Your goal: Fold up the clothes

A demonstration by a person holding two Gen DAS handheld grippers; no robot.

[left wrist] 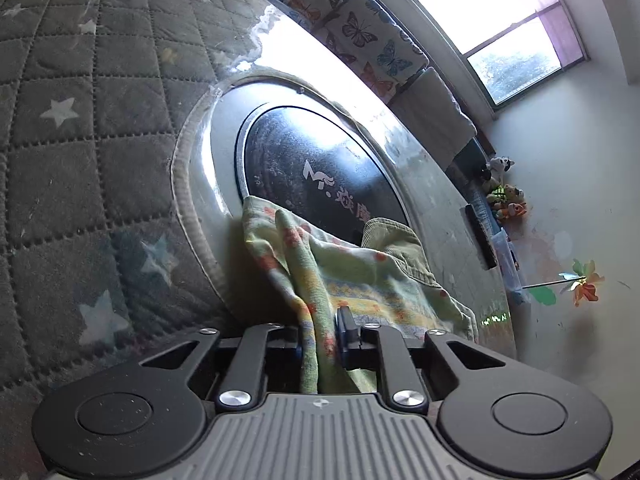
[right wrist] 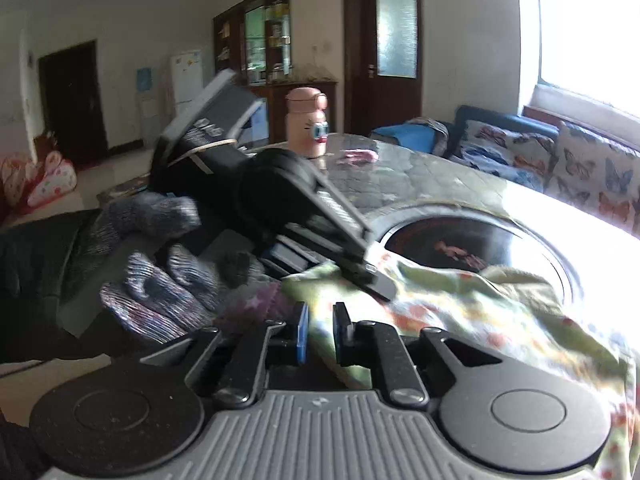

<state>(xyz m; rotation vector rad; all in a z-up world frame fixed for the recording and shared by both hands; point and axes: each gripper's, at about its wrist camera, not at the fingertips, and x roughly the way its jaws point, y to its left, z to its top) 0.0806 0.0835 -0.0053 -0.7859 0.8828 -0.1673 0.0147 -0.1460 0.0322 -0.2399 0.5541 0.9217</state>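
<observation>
A light green garment [left wrist: 360,276] with orange flowers lies bunched on the table's round black glass plate [left wrist: 320,176]. My left gripper [left wrist: 320,332] is shut on a fold of it, and the cloth runs back between the fingers. In the right wrist view the same garment [right wrist: 460,308] spreads to the right over the black plate [right wrist: 460,240]. My right gripper [right wrist: 322,332] is shut on its near edge. The left gripper [right wrist: 374,280], held by a gloved hand [right wrist: 160,296], comes in from the left and bites the cloth just beyond.
The table wears a grey quilted cover with stars [left wrist: 80,140]. At its far end stand a pink bottle [right wrist: 307,120] and a small pink item [right wrist: 360,156]. A sofa with butterfly cushions [right wrist: 580,176] runs under the window behind the table.
</observation>
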